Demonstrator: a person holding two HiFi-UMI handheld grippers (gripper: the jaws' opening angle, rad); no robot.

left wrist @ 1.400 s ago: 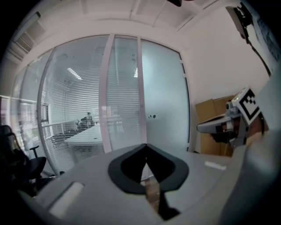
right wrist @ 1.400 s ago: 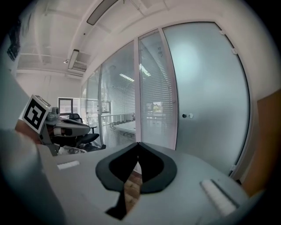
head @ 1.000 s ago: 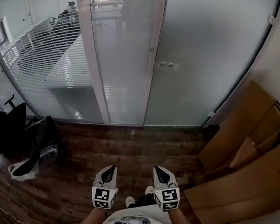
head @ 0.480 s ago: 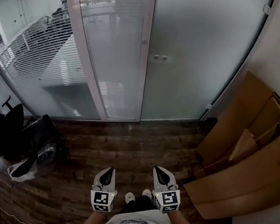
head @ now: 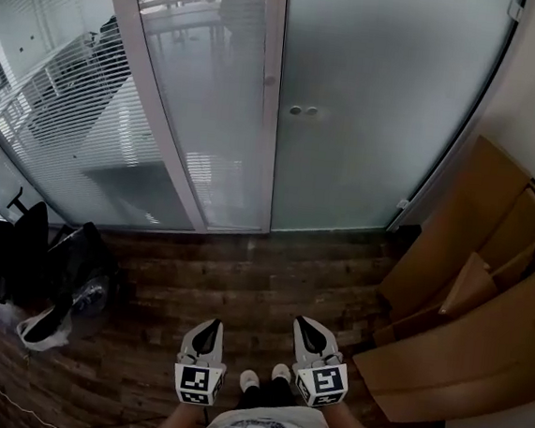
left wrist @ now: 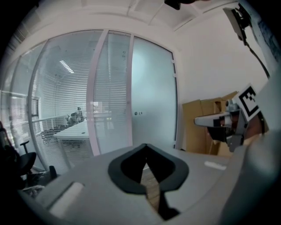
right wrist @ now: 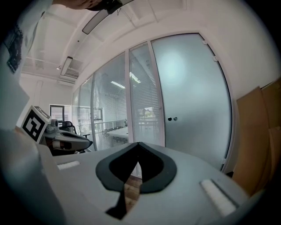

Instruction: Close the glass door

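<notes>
Fingers [left wrist: 127, 169] of the left gripper [head: 206, 330] were pressed together on nothing, and the right gripper [head: 306, 327] was shut and empty too. Both were held low by the person's body, above the wooden floor [head: 242, 281]. Well ahead stood the frosted glass door [head: 381, 106], its paired knobs [head: 303, 111] just beside the pale frame post [head: 269, 96]. Cardboard sheets [head: 466, 303] leaned at the right. Over the last second only the outlook had changed — door and knobs had slid left and upward in the head view, while neither gripper neared the glass. No gap showed at the post, so the door probably sat closed already — though that angle left it uncertain.
</notes>
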